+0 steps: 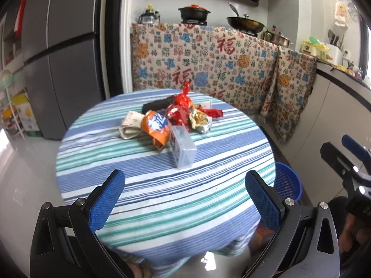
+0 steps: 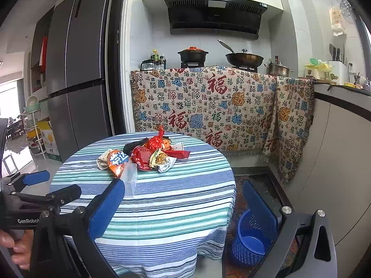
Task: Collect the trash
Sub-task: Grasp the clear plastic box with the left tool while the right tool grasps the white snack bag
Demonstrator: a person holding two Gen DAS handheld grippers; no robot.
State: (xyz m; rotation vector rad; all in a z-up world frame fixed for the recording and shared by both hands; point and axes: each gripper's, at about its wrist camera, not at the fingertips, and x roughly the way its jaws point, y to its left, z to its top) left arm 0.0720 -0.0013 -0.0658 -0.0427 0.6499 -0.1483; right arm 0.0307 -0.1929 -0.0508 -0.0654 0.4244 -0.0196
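Note:
A pile of trash sits mid-table on the round striped table [image 1: 139,199]: an orange snack bag [image 1: 157,125], red wrappers [image 1: 178,113], a crumpled yellow-white wrapper [image 1: 199,120], a folded paper packet [image 1: 129,125] and a clear plastic box [image 1: 183,148]. The pile also shows in the right wrist view [image 2: 143,157]. My left gripper [image 1: 185,185] is open and empty, over the table's near edge, short of the box. My right gripper [image 2: 183,199] is open and empty, above the table's right side. A blue basket [image 2: 250,243] stands on the floor at the table's right.
A grey fridge [image 1: 60,58] stands at the left. A counter draped in patterned cloth [image 1: 208,64] holds a pot [image 1: 193,12] and a wok [image 1: 244,24] behind the table. White cabinets [image 2: 336,150] run along the right. A box and rack [image 2: 41,139] stand far left.

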